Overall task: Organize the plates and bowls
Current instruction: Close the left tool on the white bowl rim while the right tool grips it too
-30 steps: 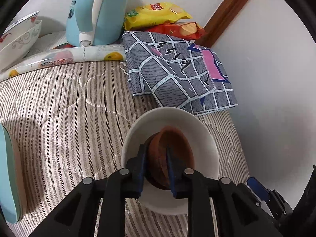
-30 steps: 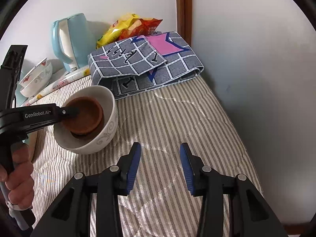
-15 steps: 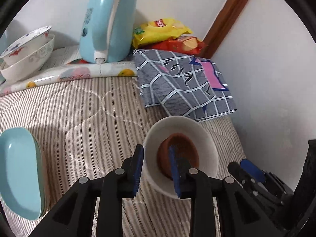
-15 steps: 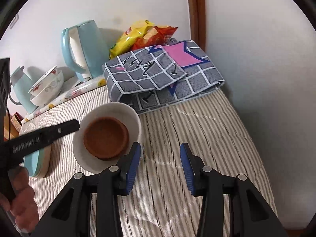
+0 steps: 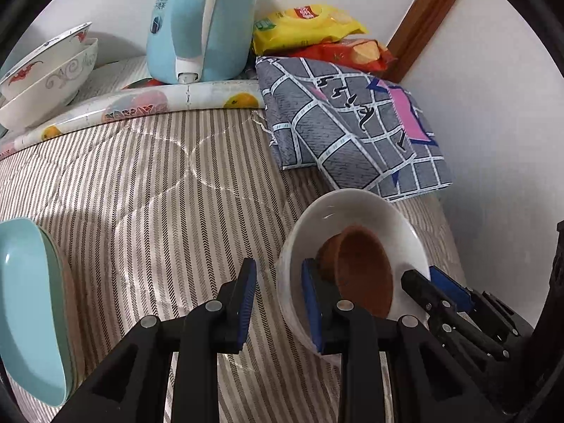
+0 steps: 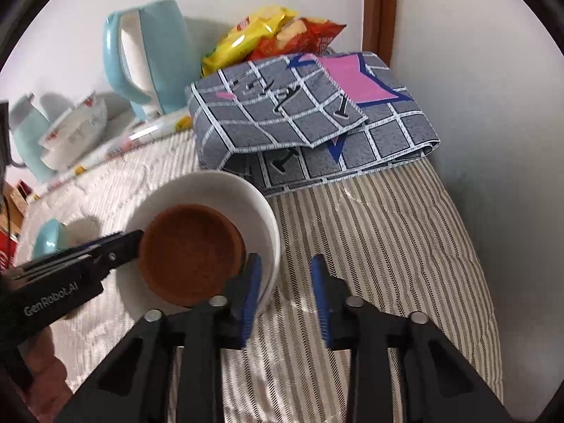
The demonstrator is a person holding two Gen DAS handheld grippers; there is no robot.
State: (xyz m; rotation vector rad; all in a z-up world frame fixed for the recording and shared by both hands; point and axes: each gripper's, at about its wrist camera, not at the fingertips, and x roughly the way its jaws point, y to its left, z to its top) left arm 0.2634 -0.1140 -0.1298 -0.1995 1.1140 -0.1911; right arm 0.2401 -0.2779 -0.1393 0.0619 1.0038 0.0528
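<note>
A white bowl (image 5: 356, 211) holds a small brown bowl (image 5: 363, 271) on the striped bedcover; both show in the right wrist view too, the white bowl (image 6: 246, 197) and the brown bowl (image 6: 190, 250). My left gripper (image 5: 278, 299) is open, its jaws astride the white bowl's left rim. My right gripper (image 6: 285, 296) is open, its jaws astride the bowl's right rim. Two stacked patterned bowls (image 5: 46, 77) stand at the far left. A light blue plate (image 5: 28, 306) lies at the left edge.
A light blue kettle (image 5: 201, 21) stands at the back on a fruit-print mat (image 5: 148, 102). Snack bags (image 5: 310, 24) and a folded grey checked cloth (image 5: 352, 127) lie at the back right by the wall. A second blue kettle (image 6: 24, 134) stands far left.
My left gripper let go of the brown bowl, opened and drew back to the white bowl's left rim. My right gripper moved left up to the bowl's right rim.
</note>
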